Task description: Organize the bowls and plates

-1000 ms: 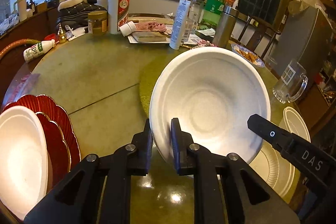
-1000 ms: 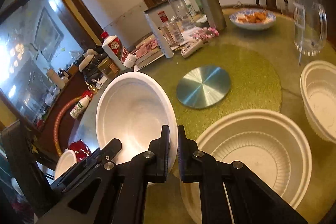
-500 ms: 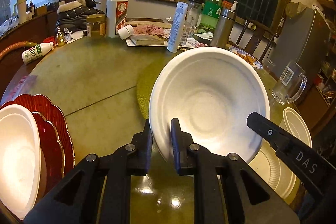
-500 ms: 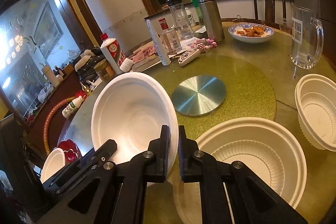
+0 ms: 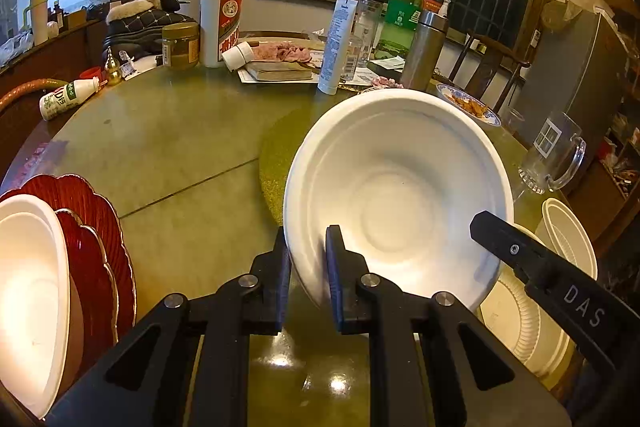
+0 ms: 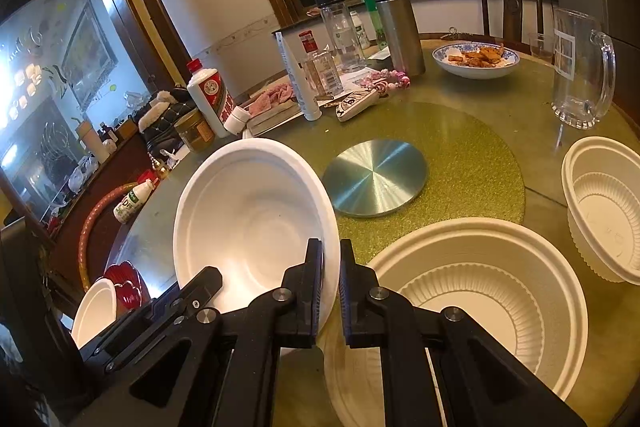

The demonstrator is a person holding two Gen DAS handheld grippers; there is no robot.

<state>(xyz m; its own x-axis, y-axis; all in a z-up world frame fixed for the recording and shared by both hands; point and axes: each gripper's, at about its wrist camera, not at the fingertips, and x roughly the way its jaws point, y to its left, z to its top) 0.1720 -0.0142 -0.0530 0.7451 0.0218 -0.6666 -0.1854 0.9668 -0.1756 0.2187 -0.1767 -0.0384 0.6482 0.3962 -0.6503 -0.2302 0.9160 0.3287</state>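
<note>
Two black grippers hold one white bowl [image 5: 400,195] between them, tilted and lifted clear of the round table [image 5: 168,147]. The left gripper [image 5: 306,275] pinches the bowl's near-left rim; the right gripper [image 6: 330,291] pinches the rim on the opposite side — both pairs of jaws nearly closed on thin plastic. The likely step is carrying the bowl to a stack. To do it well, both hands should move together and level, so the light rim neither bends nor slips. A wide ribbed bowl [image 6: 480,291] sits at the near table edge just beside the right gripper. Another bowl [image 6: 604,211] stands at the right edge. Red plates [image 5: 92,247] lie at the near-left edge with a white dish [image 5: 28,291] on them. The table's middle, around a metal disc [image 6: 376,179], is open; bottles crowd the far side.
</note>
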